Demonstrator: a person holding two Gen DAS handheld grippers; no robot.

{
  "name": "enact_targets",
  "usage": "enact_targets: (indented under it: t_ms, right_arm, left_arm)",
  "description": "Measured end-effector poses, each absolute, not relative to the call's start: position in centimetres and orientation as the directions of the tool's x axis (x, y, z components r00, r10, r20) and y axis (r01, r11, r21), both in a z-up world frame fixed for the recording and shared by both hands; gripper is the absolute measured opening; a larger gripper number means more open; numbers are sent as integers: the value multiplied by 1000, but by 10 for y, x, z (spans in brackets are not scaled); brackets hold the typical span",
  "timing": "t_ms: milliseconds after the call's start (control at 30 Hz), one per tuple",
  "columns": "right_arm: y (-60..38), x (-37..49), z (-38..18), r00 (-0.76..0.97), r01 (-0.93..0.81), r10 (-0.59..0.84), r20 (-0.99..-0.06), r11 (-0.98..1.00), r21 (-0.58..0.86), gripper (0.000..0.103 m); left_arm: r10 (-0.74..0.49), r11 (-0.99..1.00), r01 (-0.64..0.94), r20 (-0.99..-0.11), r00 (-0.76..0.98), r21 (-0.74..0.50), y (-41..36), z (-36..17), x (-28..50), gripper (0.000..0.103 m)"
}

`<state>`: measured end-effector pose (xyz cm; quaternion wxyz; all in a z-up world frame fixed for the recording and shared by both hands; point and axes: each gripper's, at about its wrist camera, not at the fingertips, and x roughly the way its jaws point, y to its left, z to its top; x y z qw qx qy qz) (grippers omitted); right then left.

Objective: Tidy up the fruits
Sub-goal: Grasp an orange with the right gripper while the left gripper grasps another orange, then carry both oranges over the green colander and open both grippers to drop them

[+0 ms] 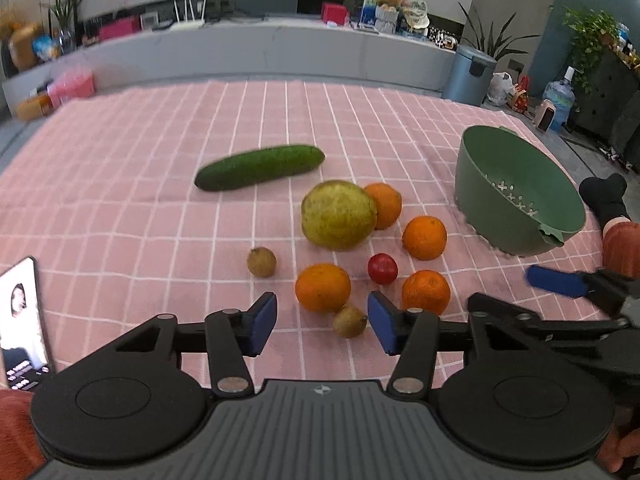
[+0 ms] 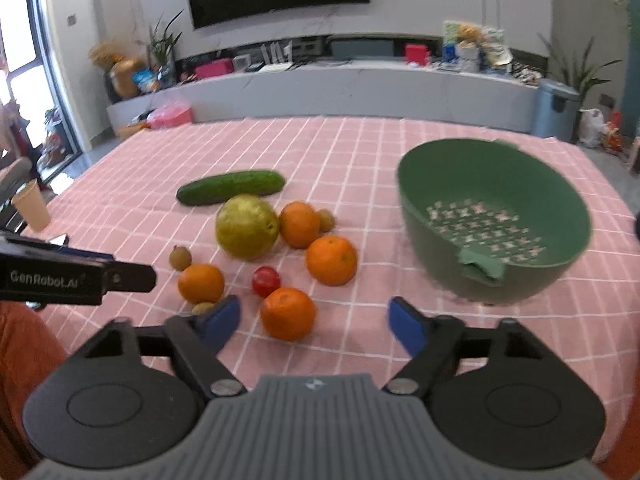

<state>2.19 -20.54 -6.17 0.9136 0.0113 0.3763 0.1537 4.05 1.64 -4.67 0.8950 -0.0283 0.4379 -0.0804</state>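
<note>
Fruit lies grouped on the pink checked cloth point(image 1: 120, 208): a big yellow-green pomelo point(image 1: 338, 215), several oranges point(image 1: 322, 287), a red tomato-like fruit point(image 1: 382, 268), small brown fruits point(image 1: 261, 262) and a cucumber point(image 1: 260, 167). A green colander bowl point(image 1: 516, 188) stands empty at the right; it also shows in the right wrist view point(image 2: 492, 220). My left gripper point(image 1: 322, 324) is open and empty, just short of the near orange. My right gripper point(image 2: 314, 322) is open and empty, with an orange point(image 2: 287, 313) between its fingers' line.
A phone point(image 1: 20, 320) lies at the cloth's left edge. A paper cup point(image 2: 32, 205) stands off the left side. A long grey cabinet with clutter, plants and a bin point(image 1: 470, 74) lie beyond the table.
</note>
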Motion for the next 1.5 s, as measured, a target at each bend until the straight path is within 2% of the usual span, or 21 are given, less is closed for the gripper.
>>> enact_targets:
  t_ms: [267, 433, 667, 733, 800, 1100, 1500]
  right_arm:
    - [-190, 44, -85, 608, -348, 340, -717, 926, 144, 53]
    - [-183, 55, -96, 589, -368, 358, -724, 917, 155, 51]
    - [-176, 59, -101, 601, -387, 343, -722, 915, 113, 41]
    - [-177, 58, -102, 604, -389, 342, -720, 915, 109, 41]
    - [-178, 58, -102, 605, -389, 345, -717, 914, 112, 41]
    - [-180, 53, -95, 621, -401, 351, -701, 910, 100, 39]
    - [-222, 51, -27, 664, -465, 363, -653, 885, 19, 38]
  left_arm:
    - [-196, 979, 71, -804, 562, -189, 21, -73, 64, 63]
    - [-208, 976, 70, -805, 556, -204, 20, -84, 76, 69]
    - [-221, 974, 84, -816, 533, -209, 17, -97, 89, 67]
    - [-218, 975, 80, -819, 531, -208, 16, -99, 90, 54]
    - [-220, 975, 86, -817, 533, -206, 15, -99, 90, 51]
    - [-217, 975, 84, -793, 569, -207, 16, -84, 82, 49]
    - [-322, 947, 189, -726, 607, -261, -28, -15, 83, 48]
